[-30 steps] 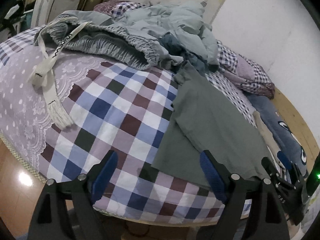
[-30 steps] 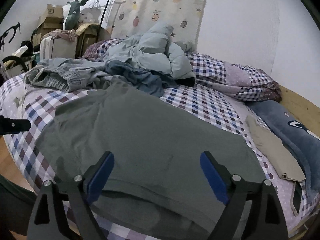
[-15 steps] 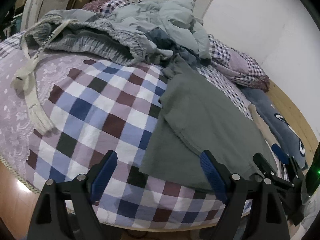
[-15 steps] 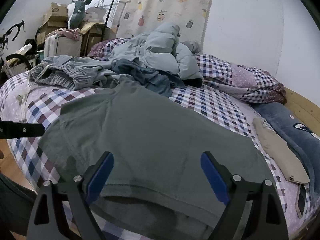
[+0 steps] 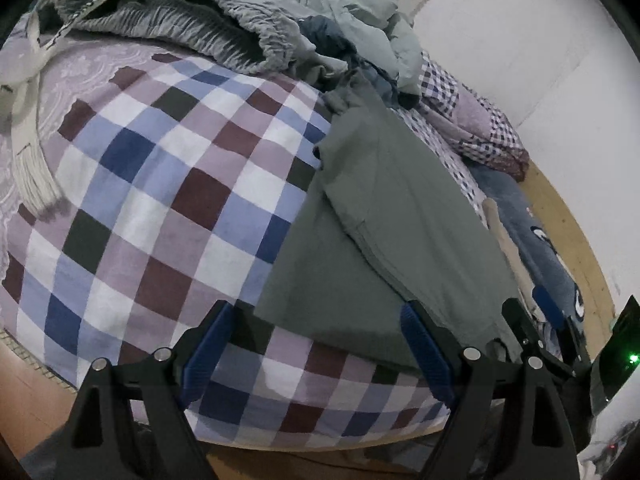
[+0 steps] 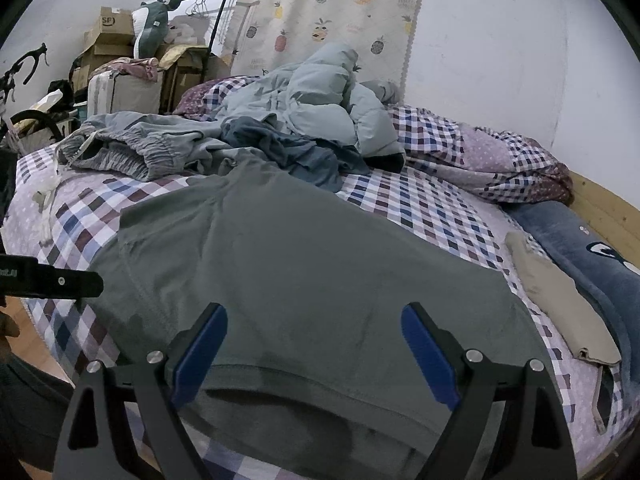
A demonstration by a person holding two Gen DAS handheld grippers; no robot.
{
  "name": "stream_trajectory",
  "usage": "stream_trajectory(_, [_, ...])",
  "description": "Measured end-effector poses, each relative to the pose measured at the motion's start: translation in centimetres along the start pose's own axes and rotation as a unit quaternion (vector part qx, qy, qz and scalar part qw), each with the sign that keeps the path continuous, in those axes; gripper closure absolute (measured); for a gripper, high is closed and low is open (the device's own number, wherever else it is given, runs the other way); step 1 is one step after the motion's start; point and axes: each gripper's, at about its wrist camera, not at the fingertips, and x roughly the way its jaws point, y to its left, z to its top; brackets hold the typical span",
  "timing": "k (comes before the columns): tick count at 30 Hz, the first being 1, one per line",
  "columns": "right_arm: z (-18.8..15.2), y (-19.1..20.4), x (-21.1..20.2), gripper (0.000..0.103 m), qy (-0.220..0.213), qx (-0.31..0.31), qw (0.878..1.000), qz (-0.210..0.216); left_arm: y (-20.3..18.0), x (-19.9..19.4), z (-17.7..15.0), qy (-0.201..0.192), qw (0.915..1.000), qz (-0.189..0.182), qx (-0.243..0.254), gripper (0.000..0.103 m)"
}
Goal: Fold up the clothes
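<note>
So, lining up on the green shirt [image 6: 304,264] hem
Left gripper [image 5: 316,352] and right gripper [image 6: 316,352] both spread, empty — next, pinch the near corners.

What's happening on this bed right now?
A person holding two sets of tongs is about to fold a grey-green T-shirt spread flat on the checked bedsheet. The left tongs hover open at the shirt's near left corner; the right tongs hover open over its bottom hem. Neither grips anything yet. A heap of unfolded clothes waits behind.
</note>
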Motion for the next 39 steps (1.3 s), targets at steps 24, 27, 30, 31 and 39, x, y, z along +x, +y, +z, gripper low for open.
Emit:
stream_trajectory(24, [0.1,-0.2,0.4,0.011,0.004,0.008,0.999,0.032,1.1,0.0,0.2,-0.008,0.9953,-0.071,-0.065,0.029])
stream_trajectory(27, [0.0,0.2,0.5,0.011,0.006,0.000,0.999,0.034,1.5,0.1,0.1,-0.008,0.9942,-0.074,-0.078,0.031])
stream_trajectory(30, [-0.1,0.6,0.6,0.011,0.006,-0.010,0.999,0.035,1.7,0.2,0.2,-0.008,0.9934,-0.080,-0.082,0.035])
stream_trajectory(31, [-0.2,0.7,0.6,0.011,0.005,-0.012,0.999,0.035,1.8,0.2,0.2,-0.008,0.9931,-0.081,-0.085,0.038])
stream_trajectory(39, [-0.4,1.5,0.9,0.011,0.008,-0.028,0.999,0.040,2.8,0.2,0.4,-0.010,0.9918,-0.070,-0.107,0.080])
